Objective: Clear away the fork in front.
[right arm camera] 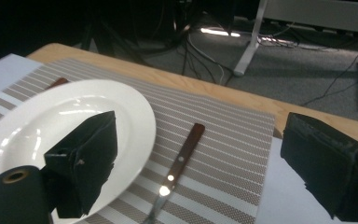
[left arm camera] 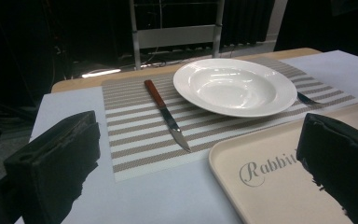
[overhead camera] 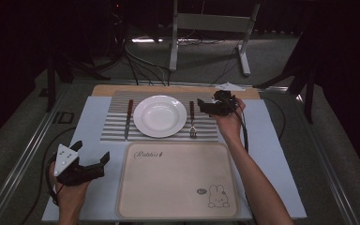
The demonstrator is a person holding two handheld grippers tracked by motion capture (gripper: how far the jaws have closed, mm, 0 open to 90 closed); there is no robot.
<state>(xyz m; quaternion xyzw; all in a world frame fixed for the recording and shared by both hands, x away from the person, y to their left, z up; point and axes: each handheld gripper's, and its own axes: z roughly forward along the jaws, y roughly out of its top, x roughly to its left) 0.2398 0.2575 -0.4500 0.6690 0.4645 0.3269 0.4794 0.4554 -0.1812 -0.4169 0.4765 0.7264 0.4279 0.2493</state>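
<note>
In the high view, the right claw (overhead camera: 205, 106) hangs in the upper middle of the frame, just right of the brown-handled metal fork (overhead camera: 192, 123), with its jaws spread apart and nothing between them. The right gripper view shows the same: the fork (right arm camera: 177, 170) lies in the gap between the two black jaws, untouched, flat on the grey-and-white striped placemat (right arm camera: 223, 154). The fork sits just right of the round white ceramic plate (overhead camera: 160, 116), tines toward the lower edge of the frame.

Left of the plate lies a brown-handled table knife (overhead camera: 128, 119), also on the placemat. The left claw (overhead camera: 91, 157) waits at the lower left of the frame over the pale blue counter (overhead camera: 93, 126), released and empty, beside the beige rectangular tray (overhead camera: 178, 183) with a rabbit drawing.
</note>
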